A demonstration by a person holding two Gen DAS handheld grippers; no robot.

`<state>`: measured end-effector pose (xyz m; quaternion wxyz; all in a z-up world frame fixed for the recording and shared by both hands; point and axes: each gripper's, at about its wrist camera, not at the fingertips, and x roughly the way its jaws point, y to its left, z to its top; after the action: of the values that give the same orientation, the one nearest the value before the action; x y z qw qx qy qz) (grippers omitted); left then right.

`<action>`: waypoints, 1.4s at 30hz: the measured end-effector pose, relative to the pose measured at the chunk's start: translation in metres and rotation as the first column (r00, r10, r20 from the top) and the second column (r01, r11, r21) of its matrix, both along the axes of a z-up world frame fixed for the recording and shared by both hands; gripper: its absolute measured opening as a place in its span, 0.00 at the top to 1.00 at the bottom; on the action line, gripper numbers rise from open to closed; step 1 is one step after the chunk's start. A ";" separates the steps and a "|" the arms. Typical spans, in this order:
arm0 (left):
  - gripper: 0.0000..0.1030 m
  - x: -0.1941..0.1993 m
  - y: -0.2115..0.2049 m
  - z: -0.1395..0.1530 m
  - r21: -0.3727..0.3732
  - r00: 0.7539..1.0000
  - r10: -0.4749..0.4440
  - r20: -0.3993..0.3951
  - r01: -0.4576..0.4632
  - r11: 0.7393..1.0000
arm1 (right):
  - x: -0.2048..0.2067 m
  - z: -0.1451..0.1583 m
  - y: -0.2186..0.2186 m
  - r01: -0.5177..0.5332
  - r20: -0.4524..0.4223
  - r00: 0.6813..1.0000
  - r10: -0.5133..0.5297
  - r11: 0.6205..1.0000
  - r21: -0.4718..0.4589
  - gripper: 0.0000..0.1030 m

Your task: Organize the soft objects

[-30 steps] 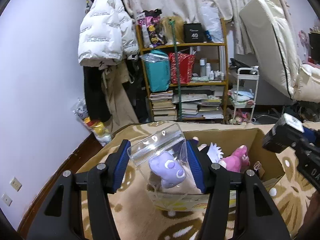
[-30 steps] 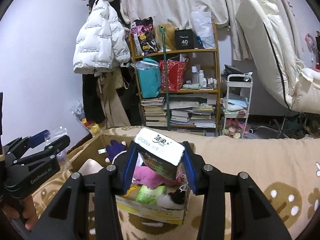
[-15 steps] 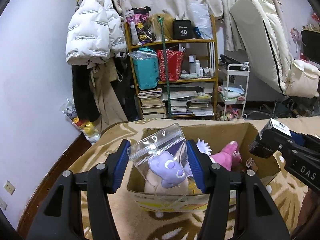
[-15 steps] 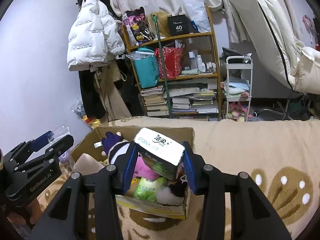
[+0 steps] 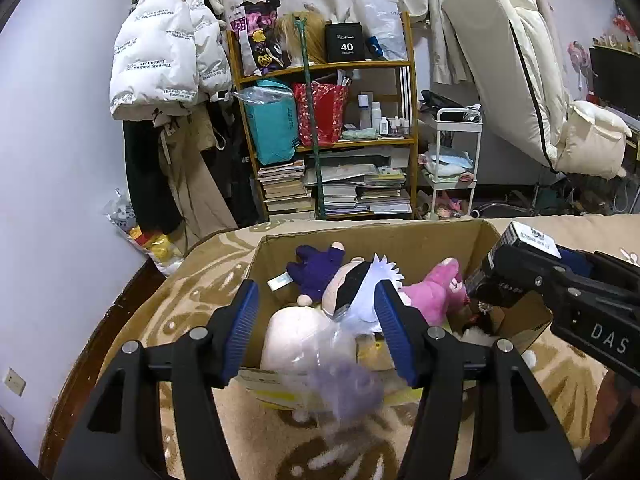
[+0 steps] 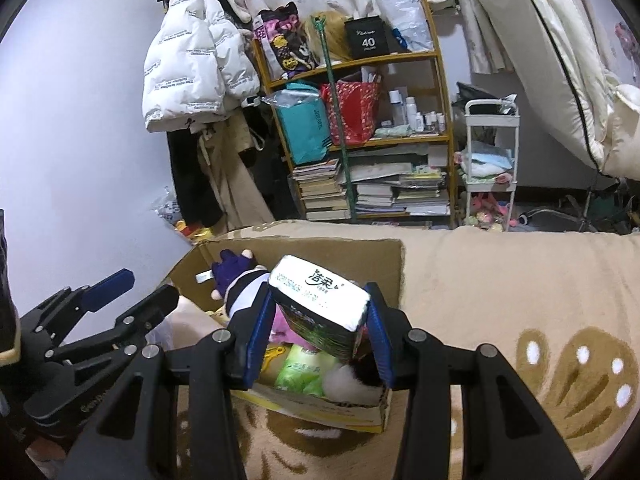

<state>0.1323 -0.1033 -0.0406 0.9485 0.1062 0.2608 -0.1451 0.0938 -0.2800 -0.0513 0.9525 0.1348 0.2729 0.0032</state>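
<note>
Packing stage. Left tongs: spread, nothing gripped; blurred bagged purple toy mid-drop at cardboard box near edge. Right tongs: clamped on tissue pack above box. Advice: lower pack over green item, release gently.

A black box on the far shelf's top reads "40". The white puffer jacket carries repeated "The only leading fashion art". The right gripper body shows "DAS". The tissue pack bears Chinese characters.
</note>
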 end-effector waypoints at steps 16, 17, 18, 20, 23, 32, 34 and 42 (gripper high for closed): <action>0.30 0.004 0.010 -0.006 0.001 0.998 0.048 -0.036 -0.048 0.999 | 0.006 -0.007 0.002 -0.021 -0.036 0.999 0.022 1.000 0.014 0.53; 0.29 0.004 0.009 -0.007 0.006 0.998 0.047 -0.038 -0.047 0.999 | 0.007 -0.008 0.001 -0.029 -0.046 0.998 0.030 0.999 0.025 0.52; 0.29 0.003 0.008 -0.008 0.015 0.998 0.051 -0.038 -0.050 0.999 | 0.008 -0.007 0.001 -0.033 -0.050 0.998 0.035 0.999 0.033 0.45; 0.24 0.001 0.006 -0.009 0.021 0.998 0.049 -0.038 -0.048 0.999 | 0.008 -0.008 0.001 -0.038 -0.053 0.998 0.041 0.998 0.047 0.34; 0.17 -0.004 0.005 -0.008 0.025 0.998 0.045 -0.033 -0.044 0.999 | 0.006 -0.006 0.003 -0.035 -0.056 0.998 0.037 0.999 0.035 0.31; 0.07 -0.016 0.016 -0.001 0.045 0.997 0.064 -0.031 -0.062 0.997 | -0.017 0.002 0.000 -0.016 -0.077 0.997 0.015 1.000 -0.008 0.13; 0.07 -0.022 0.025 0.004 0.034 0.996 0.079 -0.037 -0.078 0.996 | -0.023 0.002 0.001 -0.010 -0.093 0.996 0.010 1.000 -0.007 0.07; 0.06 -0.042 0.062 0.019 0.013 0.987 0.131 -0.089 -0.130 0.991 | -0.037 -0.014 0.009 -0.012 -0.205 0.979 0.012 1.000 0.001 0.03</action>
<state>0.0907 -0.0413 -0.0219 0.9429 0.0856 0.3101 -0.0864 0.0568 -0.2710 -0.0650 0.9193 0.1326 0.3706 -0.0049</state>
